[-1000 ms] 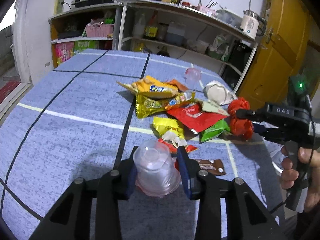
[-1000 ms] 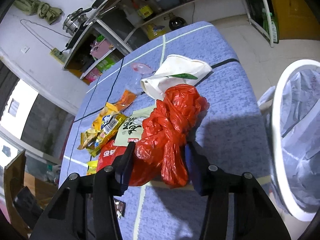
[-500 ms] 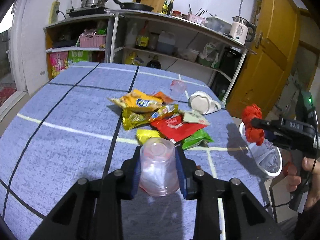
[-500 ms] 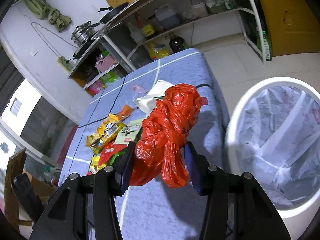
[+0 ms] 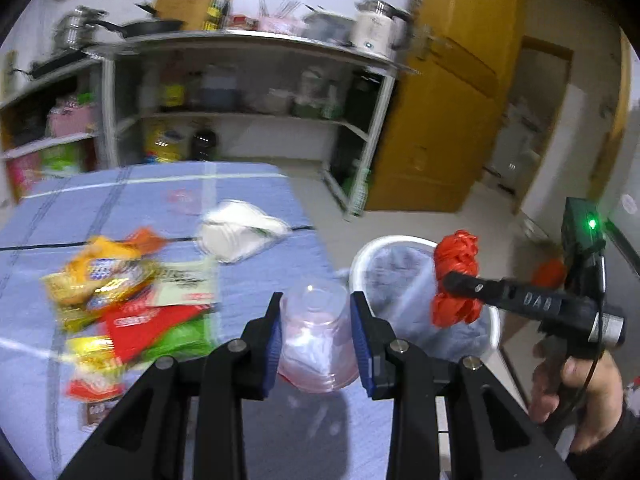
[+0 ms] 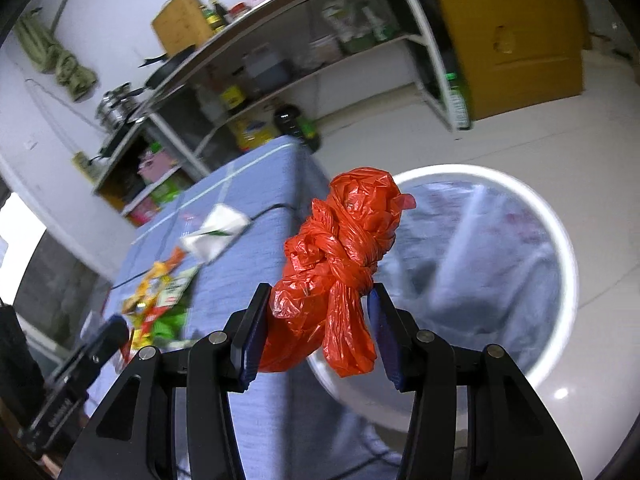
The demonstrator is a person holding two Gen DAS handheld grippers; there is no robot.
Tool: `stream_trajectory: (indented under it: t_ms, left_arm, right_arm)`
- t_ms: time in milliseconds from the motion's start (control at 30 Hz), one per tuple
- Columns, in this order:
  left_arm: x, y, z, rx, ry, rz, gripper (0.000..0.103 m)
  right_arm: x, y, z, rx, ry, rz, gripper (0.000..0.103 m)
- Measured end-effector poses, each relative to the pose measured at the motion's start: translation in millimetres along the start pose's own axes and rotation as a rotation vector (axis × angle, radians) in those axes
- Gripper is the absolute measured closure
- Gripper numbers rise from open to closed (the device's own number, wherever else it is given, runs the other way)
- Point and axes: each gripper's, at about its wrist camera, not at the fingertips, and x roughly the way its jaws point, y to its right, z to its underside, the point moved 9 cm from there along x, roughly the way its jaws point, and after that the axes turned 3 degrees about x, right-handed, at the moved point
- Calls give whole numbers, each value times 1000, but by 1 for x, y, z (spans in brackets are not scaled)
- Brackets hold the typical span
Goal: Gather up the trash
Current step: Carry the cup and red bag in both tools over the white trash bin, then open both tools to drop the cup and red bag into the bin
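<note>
Bin [image 6: 560,240] now sits under my right gripper [image 6: 320,320], clamped on the red bag [image 6: 340,248]; release looks imminent. My left gripper [image 5: 316,332], squeezing the clear cup [image 5: 316,328], has swung right from the wrappers [image 5: 120,300].

A knotted red plastic bag [image 6: 340,256] hangs above the white lined bin [image 6: 560,240]. A clear upturned cup [image 5: 316,336], perhaps with crumpled paper inside, is over the desk edge.

The red bag [image 6: 340,264] is thin, crinkled, glossy plastic. The cup [image 5: 316,336] is clear, smooth plastic. A matt woven blue cloth [image 5: 256,192] covers the table. The wrappers [image 5: 120,300] look shiny foil. The floor [image 6: 520,132] is glossy tile.
</note>
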Motion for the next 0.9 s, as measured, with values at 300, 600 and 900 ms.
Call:
stream_trajectory:
  t_ms: [300,600,900]
  left_arm:
    - [79,63,-2,-6,-111,163,69]
    - [105,89,4,23,-165,193,43]
    - [81,84,0,21,-125,200,43]
  right_arm:
    - [10,59,5,30,-41,115,52]
    - [9,89,7,33,-29,206,44]
    - [-16,72,-6,43,59,161,40]
